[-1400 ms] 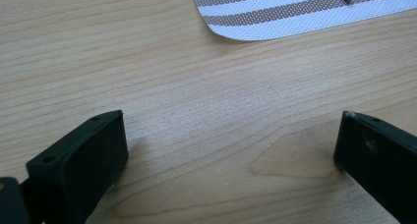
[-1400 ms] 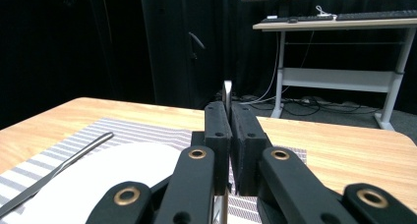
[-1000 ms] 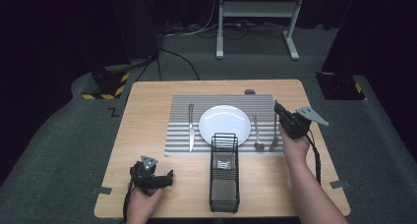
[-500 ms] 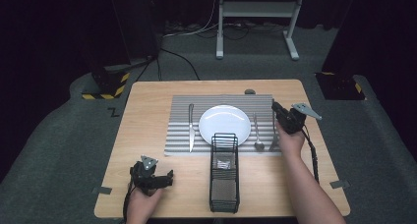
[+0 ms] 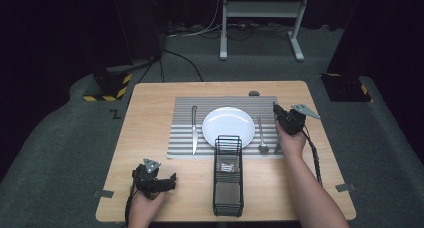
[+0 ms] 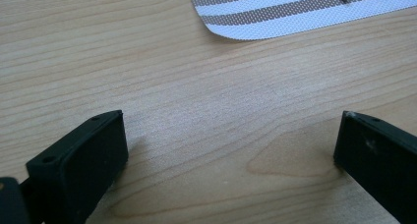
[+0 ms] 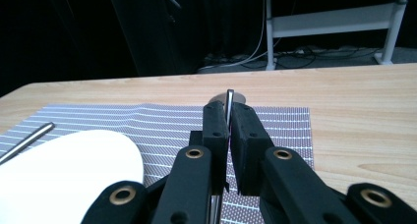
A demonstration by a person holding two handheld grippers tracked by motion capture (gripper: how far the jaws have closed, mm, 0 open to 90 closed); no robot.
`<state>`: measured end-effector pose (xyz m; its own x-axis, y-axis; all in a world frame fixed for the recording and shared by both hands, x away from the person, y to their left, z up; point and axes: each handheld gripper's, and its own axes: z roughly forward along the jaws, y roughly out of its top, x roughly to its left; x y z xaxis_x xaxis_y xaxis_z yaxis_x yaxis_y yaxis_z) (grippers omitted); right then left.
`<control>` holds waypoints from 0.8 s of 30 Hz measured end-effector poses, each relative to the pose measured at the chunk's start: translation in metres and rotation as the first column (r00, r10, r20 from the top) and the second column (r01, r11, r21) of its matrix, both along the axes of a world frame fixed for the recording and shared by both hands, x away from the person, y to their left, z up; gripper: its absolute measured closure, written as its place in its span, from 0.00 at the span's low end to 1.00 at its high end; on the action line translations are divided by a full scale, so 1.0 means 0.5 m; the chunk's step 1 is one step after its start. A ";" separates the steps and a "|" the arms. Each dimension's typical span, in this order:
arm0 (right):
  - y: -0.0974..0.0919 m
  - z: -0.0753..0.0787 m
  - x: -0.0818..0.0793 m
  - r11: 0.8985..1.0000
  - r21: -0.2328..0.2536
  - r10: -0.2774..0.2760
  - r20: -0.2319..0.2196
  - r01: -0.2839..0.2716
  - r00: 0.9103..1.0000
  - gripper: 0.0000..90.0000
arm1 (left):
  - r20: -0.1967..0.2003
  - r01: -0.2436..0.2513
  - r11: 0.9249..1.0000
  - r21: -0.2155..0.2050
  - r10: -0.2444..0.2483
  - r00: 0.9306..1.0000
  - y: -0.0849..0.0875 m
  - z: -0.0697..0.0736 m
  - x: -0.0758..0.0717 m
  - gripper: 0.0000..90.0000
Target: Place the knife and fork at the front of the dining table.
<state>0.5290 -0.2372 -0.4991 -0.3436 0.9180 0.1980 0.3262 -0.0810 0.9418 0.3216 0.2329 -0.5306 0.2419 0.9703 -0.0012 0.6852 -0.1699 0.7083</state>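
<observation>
My right gripper (image 5: 276, 109) hovers over the right edge of the striped placemat (image 5: 182, 108), pointing toward the table's back left. It is shut on a thin metal utensil (image 7: 229, 98), seen edge-on between the pads of my right gripper (image 7: 229, 113). Left of it lies the white plate (image 5: 228, 122) (image 7: 64, 165) in the mat's middle. A spoon (image 5: 260, 135) lies between plate and gripper, and a knife (image 5: 194, 128) lies left of the plate. My left gripper (image 5: 170, 180) (image 6: 231, 130) rests open on bare wood at the front left, with nothing between its fingers.
A black wire basket (image 5: 228, 173) stands at the table's front, just before the plate, with something pale inside. A small dark object (image 5: 254, 93) sits at the mat's back edge. A mat corner (image 6: 275, 13) lies ahead of the left gripper. Black equipment and a metal stand surround the table.
My right hand has shifted a little left and lower toward the mat's right edge, still gripping the utensil. The left hand has not moved.
</observation>
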 end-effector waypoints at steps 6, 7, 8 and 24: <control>-0.003 -0.010 0.006 1.000 -0.006 -0.013 -0.030 0.013 0.999 0.94 | 0.001 0.003 1.000 -0.003 -0.003 1.000 0.000 0.000 0.000 0.00; -0.004 -0.011 0.007 1.000 -0.010 -0.020 -0.033 0.019 0.999 0.94 | 0.001 0.003 1.000 -0.004 -0.003 1.000 0.000 0.000 0.000 0.00; -0.004 -0.011 0.007 1.000 -0.010 -0.020 -0.033 0.019 0.999 0.94 | 0.001 0.003 1.000 -0.004 -0.003 1.000 0.000 0.000 0.000 0.00; 0.000 0.027 -0.058 0.998 -0.066 -0.010 0.005 0.010 1.000 0.83 | 0.001 0.005 1.000 -0.004 -0.005 1.000 0.000 0.000 -0.001 0.00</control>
